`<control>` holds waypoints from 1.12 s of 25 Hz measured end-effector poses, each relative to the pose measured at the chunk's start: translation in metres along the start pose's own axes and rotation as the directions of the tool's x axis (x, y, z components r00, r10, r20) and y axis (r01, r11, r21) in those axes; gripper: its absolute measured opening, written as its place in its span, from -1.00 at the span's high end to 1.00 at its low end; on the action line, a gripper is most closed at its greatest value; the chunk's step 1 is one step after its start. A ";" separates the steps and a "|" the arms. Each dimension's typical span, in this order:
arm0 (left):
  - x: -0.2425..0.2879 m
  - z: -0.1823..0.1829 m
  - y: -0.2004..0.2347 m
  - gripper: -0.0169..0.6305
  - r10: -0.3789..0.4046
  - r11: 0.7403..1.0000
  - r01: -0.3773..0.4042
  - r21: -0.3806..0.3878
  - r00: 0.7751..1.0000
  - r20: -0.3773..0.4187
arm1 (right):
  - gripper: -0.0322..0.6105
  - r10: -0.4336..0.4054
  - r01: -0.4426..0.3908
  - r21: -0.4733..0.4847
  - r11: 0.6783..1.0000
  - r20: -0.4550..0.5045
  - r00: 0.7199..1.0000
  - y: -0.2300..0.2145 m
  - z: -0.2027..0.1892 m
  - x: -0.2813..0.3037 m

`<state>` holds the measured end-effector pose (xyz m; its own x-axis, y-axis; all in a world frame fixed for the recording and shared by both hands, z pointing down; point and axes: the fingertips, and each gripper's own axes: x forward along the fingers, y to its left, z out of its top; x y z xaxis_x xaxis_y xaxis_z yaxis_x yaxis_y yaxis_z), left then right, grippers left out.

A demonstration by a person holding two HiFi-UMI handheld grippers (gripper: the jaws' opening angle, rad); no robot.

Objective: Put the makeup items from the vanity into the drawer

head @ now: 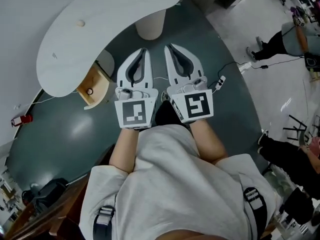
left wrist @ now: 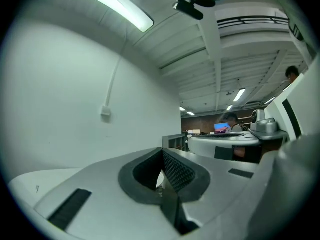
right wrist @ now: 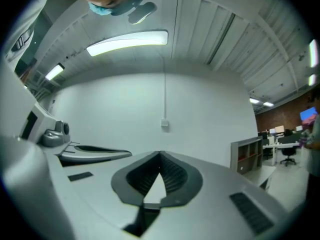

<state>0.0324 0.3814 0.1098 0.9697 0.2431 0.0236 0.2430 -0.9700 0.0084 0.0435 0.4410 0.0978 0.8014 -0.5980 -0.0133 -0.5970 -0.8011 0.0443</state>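
two grippers were held side by side just in front of the person's chest in the head view, the left gripper [head: 143, 51] and the right gripper [head: 170, 48], both aimed ahead at the vanity. each had its jaws pressed together on nothing; the left gripper view and the right gripper view showed only ribbed pads meeting at the tip against a bare wall.

just left of the left gripper, a wooden drawer [head: 96, 84] stood pulled out under the vanity's edge, with a small round thing [head: 90, 91] in it, too small to name. beyond the tips rose a white pedestal [head: 151, 24]. farther on, the vanity top [head: 125, 19] carried a small beige item [head: 80, 22], well to the left of both grippers.

the step looked like the approach. to do it well, the left gripper, on the nearer side, probably wanted to swing left, open before arriving, straddle the item low and level, and close gently, since something so small might roll. the open drawer allowed a short carry.
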 end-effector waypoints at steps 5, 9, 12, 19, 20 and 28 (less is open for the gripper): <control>0.034 -0.007 0.024 0.93 0.140 0.990 -0.140 0.000 0.990 -0.034 | 0.86 0.132 -0.132 0.020 0.991 0.009 0.991 -0.017 -0.001 0.051; 0.033 -0.009 0.059 0.93 0.248 0.968 -0.249 -0.006 0.967 -0.048 | 0.86 0.242 -0.242 0.038 0.970 0.000 0.970 0.002 -0.008 0.086; 0.017 -0.011 0.098 0.93 0.357 0.933 -0.358 -0.016 0.933 -0.053 | 0.86 0.344 -0.343 0.047 0.938 0.000 0.939 0.033 -0.011 0.112; -0.016 -0.027 0.200 0.93 0.514 0.856 -0.514 -0.058 0.858 -0.026 | 0.86 0.477 -0.477 0.009 0.879 -0.035 0.878 0.114 -0.026 0.174; -0.019 -0.028 0.212 0.93 0.526 0.847 -0.527 -0.067 0.850 -0.023 | 0.86 0.494 -0.494 0.004 0.869 -0.044 0.868 0.124 -0.028 0.182; -0.020 -0.035 0.287 0.93 0.537 0.840 -0.537 -0.078 0.843 -0.029 | 0.86 0.518 -0.522 -0.023 0.852 -0.097 0.850 0.168 -0.033 0.245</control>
<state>0.0823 0.0984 0.1464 0.9475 -0.3155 0.0529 -0.3187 -0.9451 0.0721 0.1409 0.1603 0.1351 0.3753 -0.9205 0.1084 -0.9266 -0.3699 0.0677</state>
